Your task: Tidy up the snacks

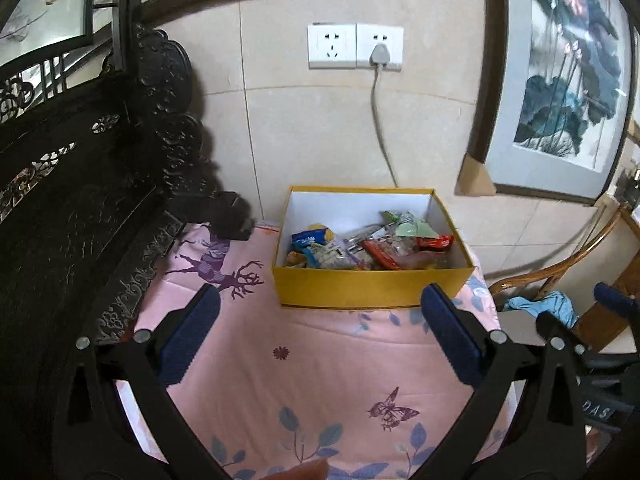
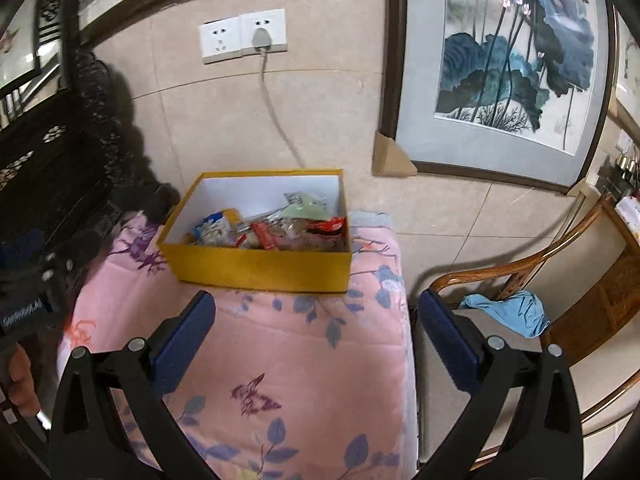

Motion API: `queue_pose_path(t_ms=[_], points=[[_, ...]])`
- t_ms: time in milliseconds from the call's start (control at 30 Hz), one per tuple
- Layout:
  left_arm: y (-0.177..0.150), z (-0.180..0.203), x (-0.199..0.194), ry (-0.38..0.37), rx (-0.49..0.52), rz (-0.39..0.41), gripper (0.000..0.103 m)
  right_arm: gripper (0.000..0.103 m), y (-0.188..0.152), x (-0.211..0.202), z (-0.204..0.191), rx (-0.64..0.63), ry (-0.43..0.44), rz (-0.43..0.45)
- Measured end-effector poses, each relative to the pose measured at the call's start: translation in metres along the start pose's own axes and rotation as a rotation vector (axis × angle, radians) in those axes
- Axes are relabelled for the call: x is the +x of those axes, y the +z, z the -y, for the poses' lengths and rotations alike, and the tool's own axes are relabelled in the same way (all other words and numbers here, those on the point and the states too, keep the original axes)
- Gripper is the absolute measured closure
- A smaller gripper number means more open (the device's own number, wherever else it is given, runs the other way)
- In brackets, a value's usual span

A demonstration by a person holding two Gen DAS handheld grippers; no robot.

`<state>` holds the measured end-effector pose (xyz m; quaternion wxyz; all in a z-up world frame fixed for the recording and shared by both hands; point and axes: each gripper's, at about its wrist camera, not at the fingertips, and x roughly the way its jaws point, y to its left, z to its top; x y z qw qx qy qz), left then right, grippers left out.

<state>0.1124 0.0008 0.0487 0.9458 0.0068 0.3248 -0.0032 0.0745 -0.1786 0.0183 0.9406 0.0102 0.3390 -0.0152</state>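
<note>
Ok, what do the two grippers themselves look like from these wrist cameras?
Both look alike: the left gripper and the right gripper have black angular plastic arms with round silver pivot screws, and flat fingers faced with ribbed dark-blue pads. No cables or sleeves show.

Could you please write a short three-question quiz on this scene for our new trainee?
1. True or false: the snack packets lie loose on the pink floral cloth.
2. Which colour is the outside of the box? A) white B) yellow C) blue
3. Fill in: the jaws of the left gripper and the right gripper stand ____, with nothing between them.

Key
1. False: they sit inside the box, and no loose packet shows on the cloth.
2. B: yellow outside, white inside.
3. Open: both hang short of the box, apart from it.
</note>
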Motion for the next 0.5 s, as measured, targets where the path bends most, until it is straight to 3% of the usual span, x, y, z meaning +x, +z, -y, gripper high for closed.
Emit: queue_pose_path(t_ms=[100,267,500], points=[[-0.005,-0.003,-0.016,-0.011,-0.021,0.021,0.002,0.001,-0.005,-0.013,-0.002,0.007,0.033,0.001],[-0.007,0.003,-0.038,0.028,0.024,0.076,0.002,0.001,-0.006,-0.031,-0.003,0.012,-0.012,0.036],[-0.012,-0.003,-0.042,-0.015,-0.033,0.012,0.002,0.001,-0.001,-0.047,-0.003,0.027,-0.073,0.055]])
